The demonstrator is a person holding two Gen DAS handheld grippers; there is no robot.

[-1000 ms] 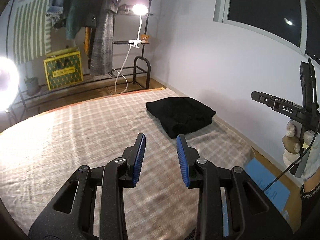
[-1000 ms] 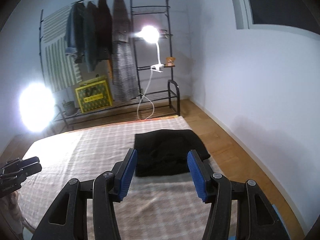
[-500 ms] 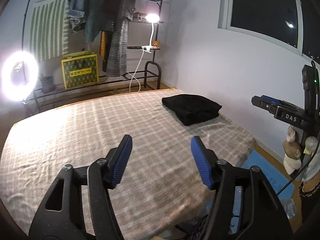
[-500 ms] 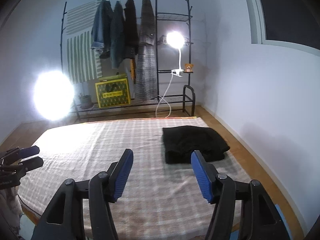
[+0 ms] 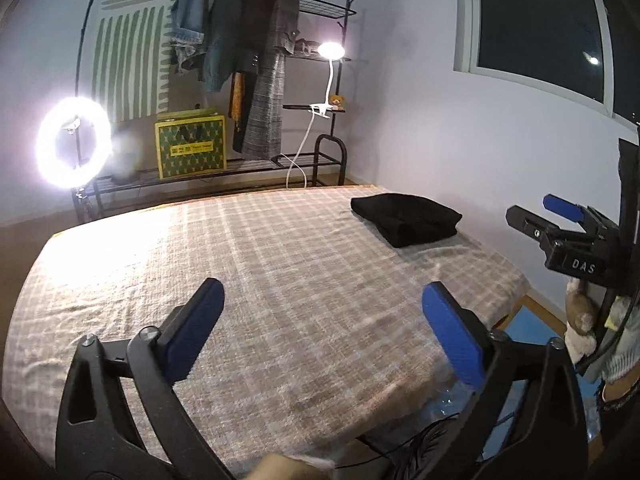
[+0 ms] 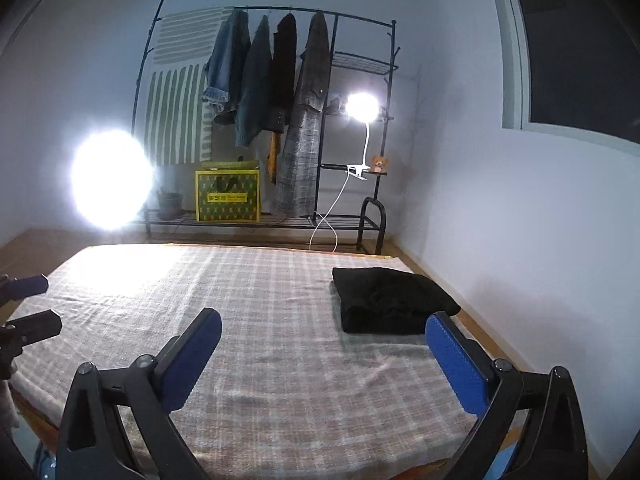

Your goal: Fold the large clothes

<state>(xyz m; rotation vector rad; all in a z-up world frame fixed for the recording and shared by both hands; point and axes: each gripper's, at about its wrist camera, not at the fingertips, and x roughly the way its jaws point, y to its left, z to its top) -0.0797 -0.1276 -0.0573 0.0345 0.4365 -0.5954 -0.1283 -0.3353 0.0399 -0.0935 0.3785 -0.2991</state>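
Observation:
A folded black garment (image 5: 406, 218) (image 6: 390, 300) lies at the far right of the bed's checked cover (image 5: 280, 260) (image 6: 260, 300). My left gripper (image 5: 322, 292) hovers over the near part of the bed, well short of the garment. Its jaws are opening wide with nothing between them. My right gripper (image 6: 323, 320) hangs above the bed's near edge, with the garment just beyond its right finger. Its jaws are opening too, and they hold nothing. Each gripper shows in the other's view: the right gripper (image 5: 540, 216) at the right edge, the left gripper (image 6: 34, 305) at the left edge.
Behind the bed stands a black clothes rack (image 6: 280, 80) with several hanging garments, a yellow-green box (image 6: 227, 196) and a clip lamp (image 6: 362, 108). A ring light (image 5: 74, 142) glares at the left. The wall runs close along the bed's right side. A blue mat (image 5: 532, 332) lies on the floor.
Both grippers have drawn back from the black garment toward the bed's near edge, so more of the bed shows. Both pairs of jaws have spread from partly closed to wide apart.

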